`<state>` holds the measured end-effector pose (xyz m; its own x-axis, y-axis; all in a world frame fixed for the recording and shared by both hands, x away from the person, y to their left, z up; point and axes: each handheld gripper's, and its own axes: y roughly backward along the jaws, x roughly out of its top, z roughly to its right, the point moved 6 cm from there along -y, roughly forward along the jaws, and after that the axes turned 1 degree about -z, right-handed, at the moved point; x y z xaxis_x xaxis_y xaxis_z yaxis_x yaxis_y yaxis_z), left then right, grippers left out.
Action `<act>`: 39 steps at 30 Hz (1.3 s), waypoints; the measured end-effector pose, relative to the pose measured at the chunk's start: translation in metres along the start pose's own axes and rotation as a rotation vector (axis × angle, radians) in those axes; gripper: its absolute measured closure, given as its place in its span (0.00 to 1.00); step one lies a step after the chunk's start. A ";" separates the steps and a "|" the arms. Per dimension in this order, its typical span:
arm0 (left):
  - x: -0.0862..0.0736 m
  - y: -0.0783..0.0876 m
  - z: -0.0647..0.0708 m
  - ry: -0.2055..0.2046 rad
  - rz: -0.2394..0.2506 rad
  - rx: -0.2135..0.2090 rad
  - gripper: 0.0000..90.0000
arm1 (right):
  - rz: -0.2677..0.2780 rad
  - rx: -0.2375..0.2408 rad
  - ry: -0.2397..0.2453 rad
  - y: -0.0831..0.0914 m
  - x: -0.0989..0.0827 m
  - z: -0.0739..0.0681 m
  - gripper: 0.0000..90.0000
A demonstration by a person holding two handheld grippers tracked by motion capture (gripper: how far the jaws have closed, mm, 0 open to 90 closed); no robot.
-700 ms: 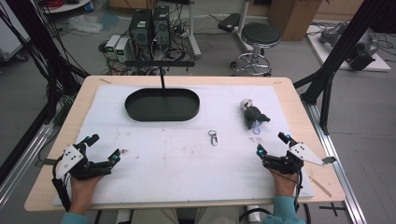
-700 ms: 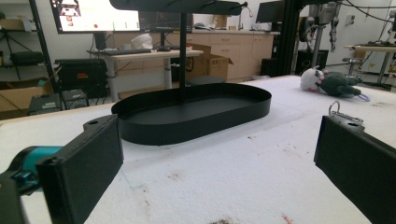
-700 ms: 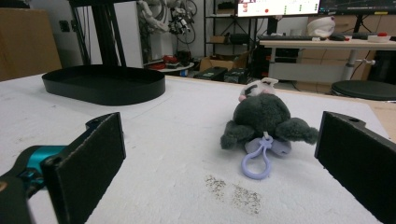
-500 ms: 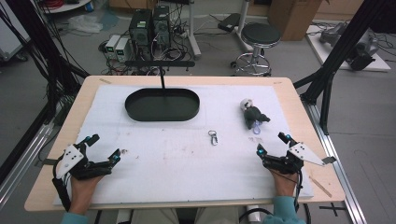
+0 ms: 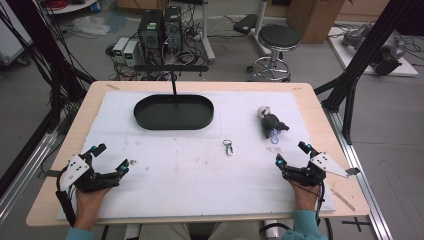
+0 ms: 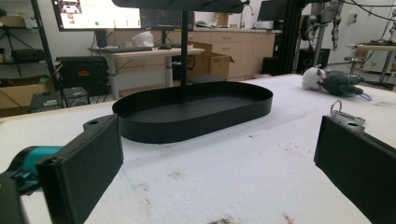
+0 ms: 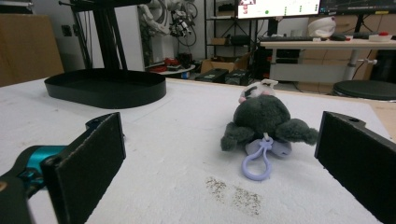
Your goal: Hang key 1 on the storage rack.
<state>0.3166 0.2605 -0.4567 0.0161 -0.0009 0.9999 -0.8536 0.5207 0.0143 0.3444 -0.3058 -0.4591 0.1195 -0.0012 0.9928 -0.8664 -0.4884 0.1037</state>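
While both grippers rest empty, jaws wide: plush (image 5: pixel 270 123) lies just above right gripper (image 5: pixel 292 156), lower right of frame; left gripper (image 5: pixel 111 159) well apart.

Off-task: black oval tray (image 5: pixel 173 112) at the mat's far side, round stool (image 5: pixel 279 37) and computer towers (image 5: pixel 160 25) on the floor beyond the table.

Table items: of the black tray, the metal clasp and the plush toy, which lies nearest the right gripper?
The plush toy, dark grey with a lilac clip, lies just ahead of the right gripper; the metal clasp and black tray sit farther left.
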 end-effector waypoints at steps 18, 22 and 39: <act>0.000 0.000 0.000 -0.005 0.001 -0.001 0.02 | -0.086 0.013 0.000 -0.012 0.059 0.018 0.01; 0.000 0.001 0.000 -0.005 0.001 -0.001 0.02 | -0.142 0.058 -0.019 -0.023 0.073 0.023 0.01; 0.000 0.001 0.000 0.000 0.006 -0.001 0.02 | -0.376 0.055 0.048 -0.080 0.108 0.046 0.01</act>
<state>0.3160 0.2607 -0.4566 0.0114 0.0020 0.9999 -0.8533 0.5213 0.0086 0.4494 -0.3069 -0.3632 0.4001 0.2273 0.8878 -0.7391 -0.4927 0.4593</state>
